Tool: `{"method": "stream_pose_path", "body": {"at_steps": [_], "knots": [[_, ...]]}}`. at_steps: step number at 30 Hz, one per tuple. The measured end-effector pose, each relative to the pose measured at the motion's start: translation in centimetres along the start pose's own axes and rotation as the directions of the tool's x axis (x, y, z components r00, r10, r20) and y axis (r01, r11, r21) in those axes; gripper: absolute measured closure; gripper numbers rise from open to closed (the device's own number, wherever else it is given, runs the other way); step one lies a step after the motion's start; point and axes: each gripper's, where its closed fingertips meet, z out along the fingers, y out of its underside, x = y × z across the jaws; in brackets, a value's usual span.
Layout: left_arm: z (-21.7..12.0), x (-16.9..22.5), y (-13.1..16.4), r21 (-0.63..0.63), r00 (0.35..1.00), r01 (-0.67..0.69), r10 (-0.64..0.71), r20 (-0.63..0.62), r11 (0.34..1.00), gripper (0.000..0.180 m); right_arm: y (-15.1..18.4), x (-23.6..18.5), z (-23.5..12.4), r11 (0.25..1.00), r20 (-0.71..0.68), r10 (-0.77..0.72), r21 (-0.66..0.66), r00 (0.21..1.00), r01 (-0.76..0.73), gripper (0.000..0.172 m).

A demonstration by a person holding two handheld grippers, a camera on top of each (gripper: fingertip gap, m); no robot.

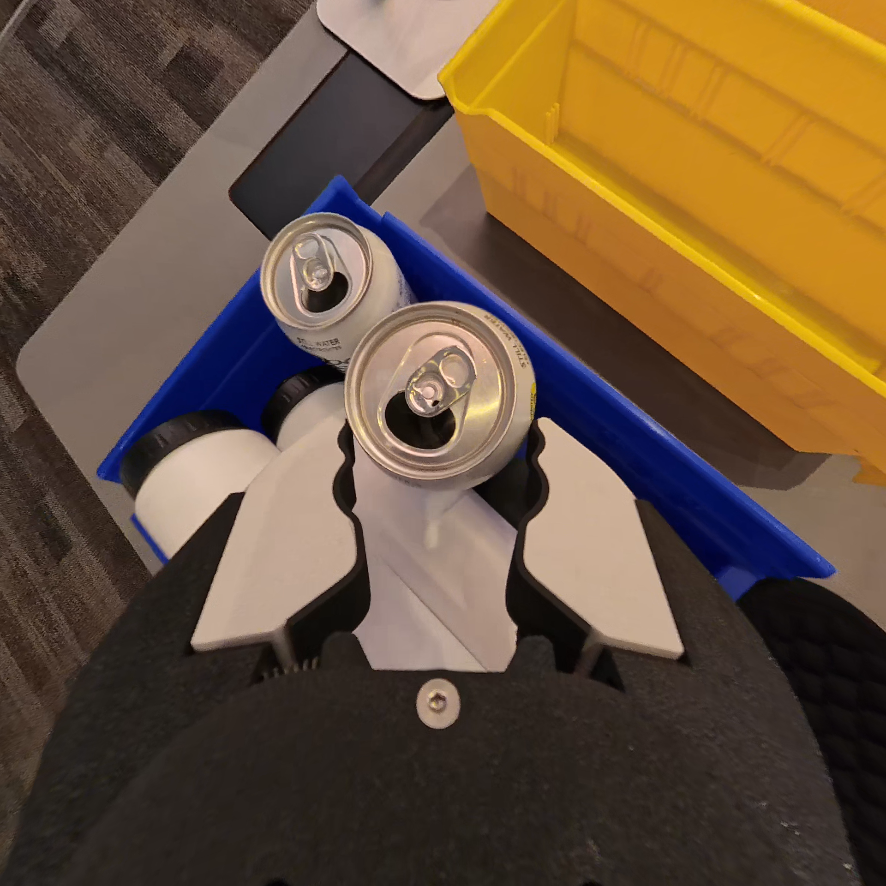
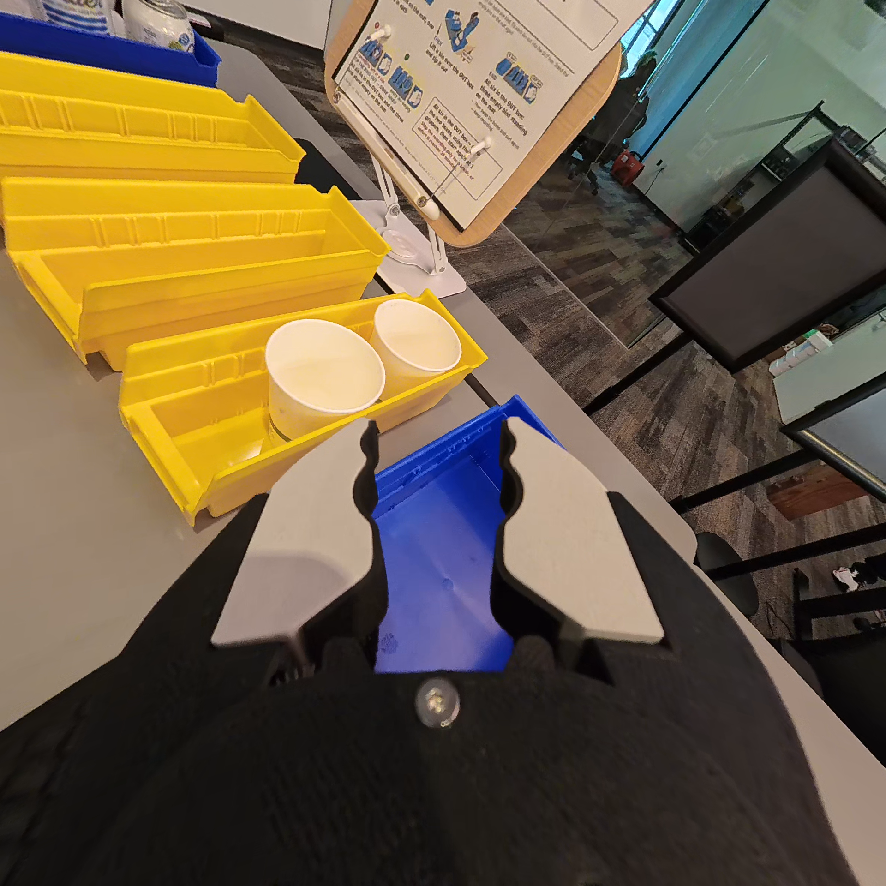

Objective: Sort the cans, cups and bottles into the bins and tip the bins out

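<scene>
Blue bin (image 1: 623,431): holding two cans and two white bottles
Left gripper (image 1: 438,460): fingers wide, flanking the near can (image 1: 438,383), grip unclear
Right gripper (image 2: 436,460): fingers parted, gripping nothing, hovering over a second, empty blue bin (image 2: 441,551)
Cups (image 2: 326,369): sitting sorted in the nearest yellow bin (image 2: 158,460)
Remaining: sorting cans and bottles, tipping bins

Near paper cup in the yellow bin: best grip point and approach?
Grip the near paper cup across its upper wall below the rim, coming from above. It stands upright, mouth open, rim above the yellow bin wall; the second cup crowds one side.
</scene>
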Motion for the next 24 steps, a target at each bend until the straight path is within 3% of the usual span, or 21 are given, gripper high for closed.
{"method": "stream_pose_path", "body": {"at_steps": [10, 24], "knots": [[-4.5, 0.2, -0.6, 0.054, 1.000, -0.006, 0.005, 0.020, 0.999, 0.112, -0.7, -0.9, 0.4, 1.000, 0.024, -0.005, 0.016, 1.000, 0.004, 0.122], [-6.1, 0.7, 0.4, 0.040, 1.000, -0.012, 0.011, 0.013, 0.999, 0.112, -1.1, -1.5, 0.2, 1.000, 0.033, -0.003, 0.027, 0.999, 0.003, 0.122]]}}
